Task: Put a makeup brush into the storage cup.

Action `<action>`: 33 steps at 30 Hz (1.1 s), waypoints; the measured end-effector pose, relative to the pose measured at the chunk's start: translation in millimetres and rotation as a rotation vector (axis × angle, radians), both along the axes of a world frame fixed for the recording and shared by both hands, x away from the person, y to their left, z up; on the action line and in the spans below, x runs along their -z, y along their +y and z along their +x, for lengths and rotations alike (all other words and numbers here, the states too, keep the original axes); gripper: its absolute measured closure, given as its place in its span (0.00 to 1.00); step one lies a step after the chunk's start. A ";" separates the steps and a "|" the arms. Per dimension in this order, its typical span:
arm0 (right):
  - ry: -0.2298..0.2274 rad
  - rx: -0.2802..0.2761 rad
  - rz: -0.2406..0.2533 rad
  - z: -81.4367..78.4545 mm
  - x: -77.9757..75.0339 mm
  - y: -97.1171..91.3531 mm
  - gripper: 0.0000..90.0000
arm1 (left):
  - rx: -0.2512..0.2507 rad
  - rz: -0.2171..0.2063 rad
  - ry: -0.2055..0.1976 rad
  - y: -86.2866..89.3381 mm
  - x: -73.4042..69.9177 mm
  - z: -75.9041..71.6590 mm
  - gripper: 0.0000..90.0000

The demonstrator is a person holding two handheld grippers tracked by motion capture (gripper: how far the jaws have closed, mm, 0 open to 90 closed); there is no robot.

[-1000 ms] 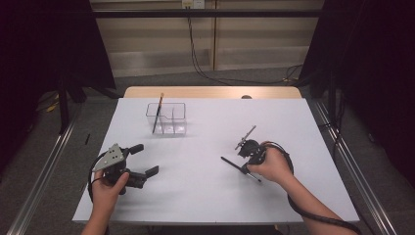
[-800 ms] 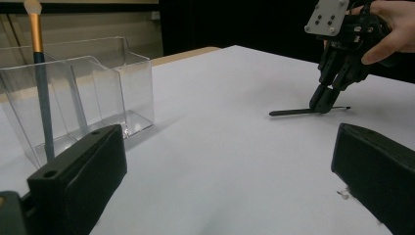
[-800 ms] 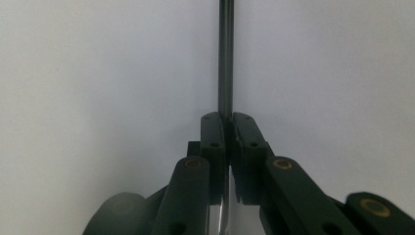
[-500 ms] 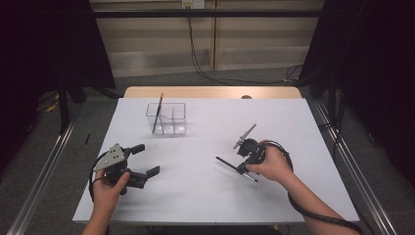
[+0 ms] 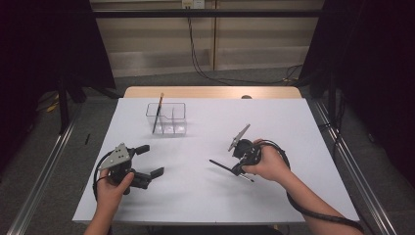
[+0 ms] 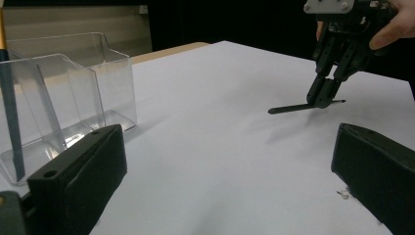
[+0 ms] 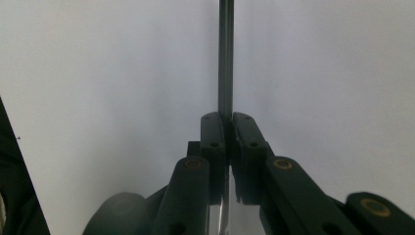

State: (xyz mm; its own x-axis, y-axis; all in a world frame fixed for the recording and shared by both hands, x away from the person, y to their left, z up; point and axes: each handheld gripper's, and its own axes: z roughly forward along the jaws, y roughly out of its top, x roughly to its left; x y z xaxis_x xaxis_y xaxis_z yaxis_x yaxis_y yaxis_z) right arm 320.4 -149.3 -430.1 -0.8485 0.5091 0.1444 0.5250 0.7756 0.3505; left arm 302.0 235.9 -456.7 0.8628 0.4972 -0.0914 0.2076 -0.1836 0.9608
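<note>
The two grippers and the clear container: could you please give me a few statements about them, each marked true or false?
1. The right gripper is shut on a thin dark pen. True.
2. The left gripper holds a pencil. False: its jaws stand wide apart with nothing between them.
3. The clear container holds a slim stick with an orange tip, leaning in its left compartment in the high view. True.
4. The clear container lies tipped on its side. False: it stands upright on the white table.
5. The pen is held clear of the table. True: the left gripper view shows its shadow lying apart below it.
</note>
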 end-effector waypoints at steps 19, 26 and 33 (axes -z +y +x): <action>0.003 -0.095 0.038 -4.6 0.2 22.4 0.94 | 0.117 0.036 0.010 -26.1 -10.6 0.2 0.00; 0.011 -0.110 0.043 -3.2 -1.5 21.8 0.94 | 0.174 0.050 0.014 -39.3 -15.9 6.2 0.00; 0.005 -0.126 0.037 -3.0 -2.0 23.2 0.94 | 0.226 0.075 0.008 -54.3 -20.8 9.7 0.00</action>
State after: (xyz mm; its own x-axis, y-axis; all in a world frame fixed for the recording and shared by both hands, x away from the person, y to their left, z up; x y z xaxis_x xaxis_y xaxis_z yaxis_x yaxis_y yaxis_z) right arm 317.4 -126.2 -428.1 -0.9046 0.3929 0.1655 0.4261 0.8220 0.3777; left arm 311.7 181.6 -435.9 0.9524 0.2969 -0.0686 0.1604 -0.2973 0.9412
